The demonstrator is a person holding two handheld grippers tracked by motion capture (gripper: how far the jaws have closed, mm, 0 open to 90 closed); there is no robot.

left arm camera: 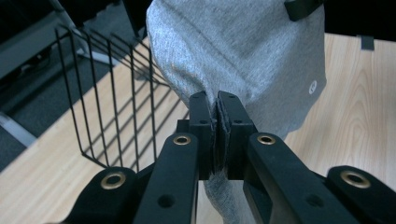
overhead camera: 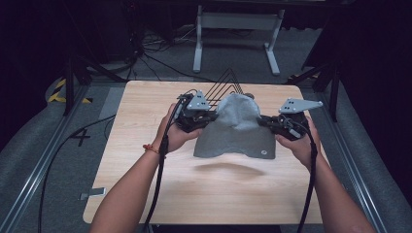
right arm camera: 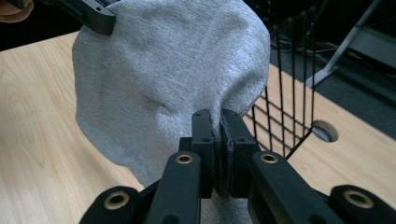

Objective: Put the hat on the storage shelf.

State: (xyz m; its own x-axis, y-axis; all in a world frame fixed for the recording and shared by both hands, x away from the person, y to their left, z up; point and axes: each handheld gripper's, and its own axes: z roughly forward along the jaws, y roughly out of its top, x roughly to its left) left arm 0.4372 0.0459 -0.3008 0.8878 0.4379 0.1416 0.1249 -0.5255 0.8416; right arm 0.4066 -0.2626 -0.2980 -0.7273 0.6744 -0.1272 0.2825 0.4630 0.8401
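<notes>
Left gripper (left arm camera: pixel 217 105): jaws pinched nearly together on a fold of the grey cloth (left arm camera: pixel 243 56), centre of the left gripper view. Right gripper (right arm camera: pixel 221 122): same, clamped on the cloth's opposite edge. High view: cloth hangs between both grippers at frame centre, above the wooden table (overhead camera: pixel 145 194), shadow beneath. Black wire rack (overhead camera: pixel 226 82) stands just behind.

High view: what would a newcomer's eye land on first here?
The grey garment, held up over the middle of the wooden table so that its shadow falls on the wood below. The left hand-held gripper and the right hand-held gripper each pinch one side of it, jaws shut on the cloth. Behind it at the table's far edge stands a black wire rack.
</notes>
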